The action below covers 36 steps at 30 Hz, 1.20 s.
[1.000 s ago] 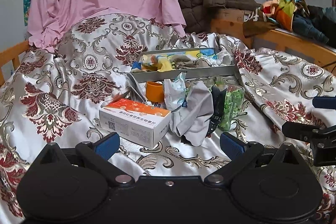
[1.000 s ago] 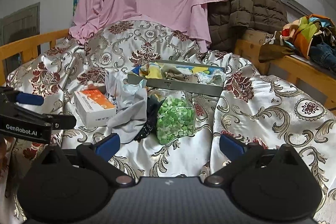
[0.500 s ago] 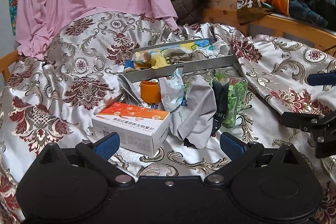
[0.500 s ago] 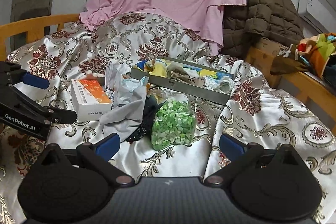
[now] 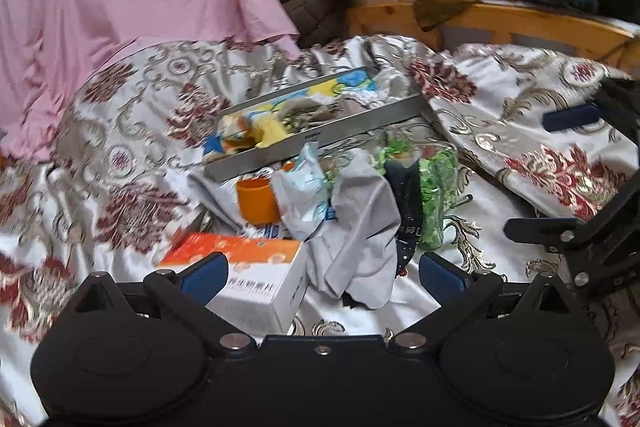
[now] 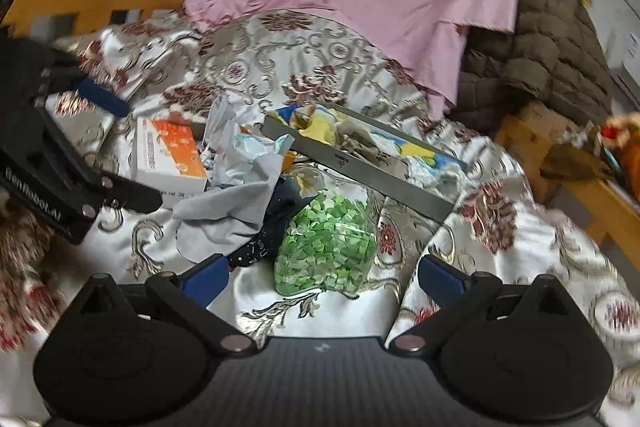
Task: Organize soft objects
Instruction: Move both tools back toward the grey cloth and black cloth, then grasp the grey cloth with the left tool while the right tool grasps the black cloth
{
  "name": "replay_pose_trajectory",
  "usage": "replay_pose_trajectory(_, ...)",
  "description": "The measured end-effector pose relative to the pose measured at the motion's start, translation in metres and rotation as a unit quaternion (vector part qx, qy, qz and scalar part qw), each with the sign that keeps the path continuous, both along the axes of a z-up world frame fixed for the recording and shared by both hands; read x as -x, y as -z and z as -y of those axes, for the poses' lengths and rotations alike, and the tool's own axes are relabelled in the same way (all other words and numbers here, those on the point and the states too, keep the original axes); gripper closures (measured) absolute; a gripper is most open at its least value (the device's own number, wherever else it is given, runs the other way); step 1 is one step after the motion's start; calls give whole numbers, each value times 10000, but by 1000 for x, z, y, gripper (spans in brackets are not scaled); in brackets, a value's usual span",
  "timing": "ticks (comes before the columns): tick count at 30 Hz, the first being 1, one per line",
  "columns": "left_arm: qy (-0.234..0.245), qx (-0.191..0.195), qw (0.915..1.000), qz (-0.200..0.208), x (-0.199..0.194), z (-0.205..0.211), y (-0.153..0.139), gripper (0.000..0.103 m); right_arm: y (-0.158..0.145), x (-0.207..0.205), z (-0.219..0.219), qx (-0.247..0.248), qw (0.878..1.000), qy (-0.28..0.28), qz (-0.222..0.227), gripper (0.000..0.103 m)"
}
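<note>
Soft objects, a grey cloth (image 5: pixel 360 227) over a dark sock (image 5: pixel 406 203), lie heaped at centre frame on the bed's patterned cover (image 5: pixel 120 163), just below the grey tray (image 5: pixel 320 139) that already holds folded cloths, likely their destination. A bag of green pieces (image 6: pixel 326 239) and a medicine box (image 5: pixel 260 279) crowd them. Left gripper (image 5: pixel 320 277) and right gripper (image 6: pixel 322 277) both hover with fingers spread, holding nothing.

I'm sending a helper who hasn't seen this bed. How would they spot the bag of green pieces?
Start at the long grey tray lying on the patterned bedspread. Just in front of it, right of the grey cloth and dark sock, lies the clear bag of green pieces. It is the only transparent, bright green thing in the pile.
</note>
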<state>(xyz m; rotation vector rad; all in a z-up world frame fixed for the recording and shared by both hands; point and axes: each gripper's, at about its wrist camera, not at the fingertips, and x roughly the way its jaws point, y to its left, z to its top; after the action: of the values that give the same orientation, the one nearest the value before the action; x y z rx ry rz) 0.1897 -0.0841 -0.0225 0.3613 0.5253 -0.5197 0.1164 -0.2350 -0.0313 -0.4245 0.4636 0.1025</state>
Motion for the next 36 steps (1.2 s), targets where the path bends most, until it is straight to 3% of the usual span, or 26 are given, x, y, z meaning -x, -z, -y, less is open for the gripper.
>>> replay_pose_trajectory(8, 665, -428, 9969, 41, -23, 23, 1, 2, 25, -17, -10, 1140, 9887, -874, 422, 0)
replay_pose_trajectory(19, 1493, -1119, 9824, -108, -59, 50, 11, 8, 53, -52, -17, 1667, 9751, -1364, 525, 1)
replay_pose_trajectory(25, 1641, -1174, 9791, -253, -75, 56, 16, 19, 56, -67, -16, 1780, 9712, -1490, 543, 8)
replay_pose_trajectory(36, 1808, -1148, 9749, -614, -93, 69, 19, 51, 66, -77, -27, 2227, 9586, -1681, 576, 24)
